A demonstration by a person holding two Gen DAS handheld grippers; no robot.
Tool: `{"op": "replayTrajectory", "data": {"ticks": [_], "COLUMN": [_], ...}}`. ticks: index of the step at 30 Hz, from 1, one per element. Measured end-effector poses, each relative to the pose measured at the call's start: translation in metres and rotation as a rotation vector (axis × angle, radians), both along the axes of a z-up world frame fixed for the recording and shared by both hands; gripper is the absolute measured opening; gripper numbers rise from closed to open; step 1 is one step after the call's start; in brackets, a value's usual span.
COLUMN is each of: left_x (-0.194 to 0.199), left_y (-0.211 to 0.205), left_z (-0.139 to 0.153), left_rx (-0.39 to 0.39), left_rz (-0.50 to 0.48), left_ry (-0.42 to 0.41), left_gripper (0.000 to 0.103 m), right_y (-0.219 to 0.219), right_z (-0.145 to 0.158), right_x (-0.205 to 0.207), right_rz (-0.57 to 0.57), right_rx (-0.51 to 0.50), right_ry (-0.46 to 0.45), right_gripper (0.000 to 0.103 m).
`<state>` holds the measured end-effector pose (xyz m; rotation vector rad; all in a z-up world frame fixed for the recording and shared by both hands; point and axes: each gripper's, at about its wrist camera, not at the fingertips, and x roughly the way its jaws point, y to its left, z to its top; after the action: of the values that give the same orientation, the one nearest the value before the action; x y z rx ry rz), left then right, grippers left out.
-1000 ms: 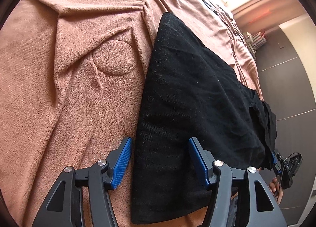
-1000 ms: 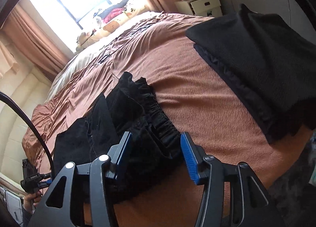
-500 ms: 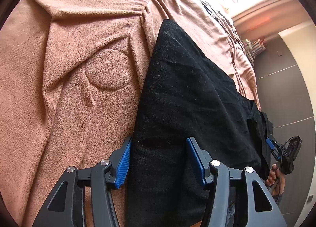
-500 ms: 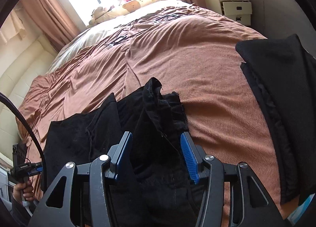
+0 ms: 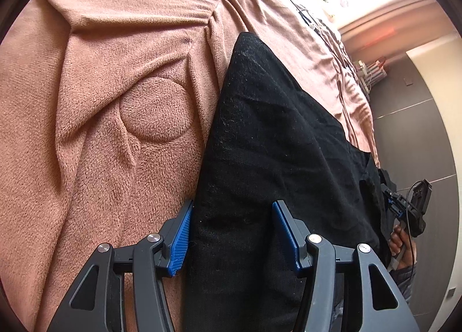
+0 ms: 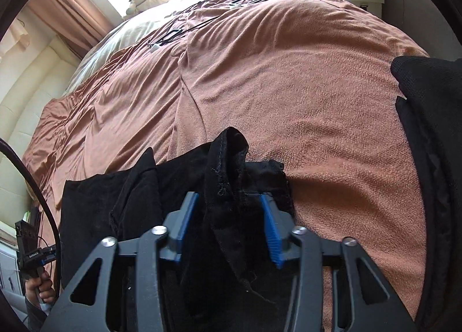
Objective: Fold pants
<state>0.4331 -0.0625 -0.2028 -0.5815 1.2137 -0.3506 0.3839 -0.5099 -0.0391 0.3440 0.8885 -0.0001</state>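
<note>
The black pants (image 5: 268,141) are lying stretched across the brown blanket (image 5: 95,136) on the bed, with the left tool (image 5: 231,234) sitting spread wide over their leg end, one blue pad at the fabric's edge and the other resting on the cloth. At the waistband end, the right tool (image 6: 229,223) is straddling a raised bunch of the pants (image 6: 228,164) with its jaws parted, not yet clamping it. A second dark folded garment (image 6: 433,136) is lying on the blanket well apart from the pants.
</note>
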Motion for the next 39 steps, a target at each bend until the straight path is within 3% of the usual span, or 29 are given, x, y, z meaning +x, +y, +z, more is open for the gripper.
{"op": "replayTrajectory", "data": {"ticks": [4, 9, 12, 16, 21, 31, 39], "left_x": [-0.001, -0.003, -0.004, -0.006, -0.010, -0.018, -0.026], "left_y": [0.000, 0.002, 0.003, 0.004, 0.000, 0.002, 0.002], "left_z": [0.000, 0.000, 0.000, 0.002, 0.002, 0.001, 0.001], "left_rx": [0.004, 0.008, 0.008, 0.010, 0.014, -0.010, -0.015], "left_rz": [-0.003, -0.001, 0.001, -0.003, -0.013, -0.009, -0.010], "left_ry": [-0.006, -0.005, -0.001, 0.002, 0.000, 0.004, 0.005], "left_gripper": [0.056, 0.052, 0.051, 0.051, 0.051, 0.051, 0.051], "right_y": [0.002, 0.009, 0.008, 0.011, 0.003, -0.014, -0.028], "right_z": [0.015, 0.035, 0.026, 0.006, 0.021, 0.009, -0.002], "right_x": [-0.011, -0.022, -0.016, 0.000, -0.015, -0.061, -0.109], "right_rz": [0.036, 0.013, -0.032, -0.043, -0.054, -0.037, -0.128], "right_rx": [0.019, -0.084, -0.122, -0.155, -0.089, -0.067, 0.065], "right_ry": [-0.079, -0.166, -0.145, -0.024, -0.040, 0.041, 0.032], "right_gripper": [0.013, 0.012, 0.013, 0.017, 0.046, 0.046, 0.046]}}
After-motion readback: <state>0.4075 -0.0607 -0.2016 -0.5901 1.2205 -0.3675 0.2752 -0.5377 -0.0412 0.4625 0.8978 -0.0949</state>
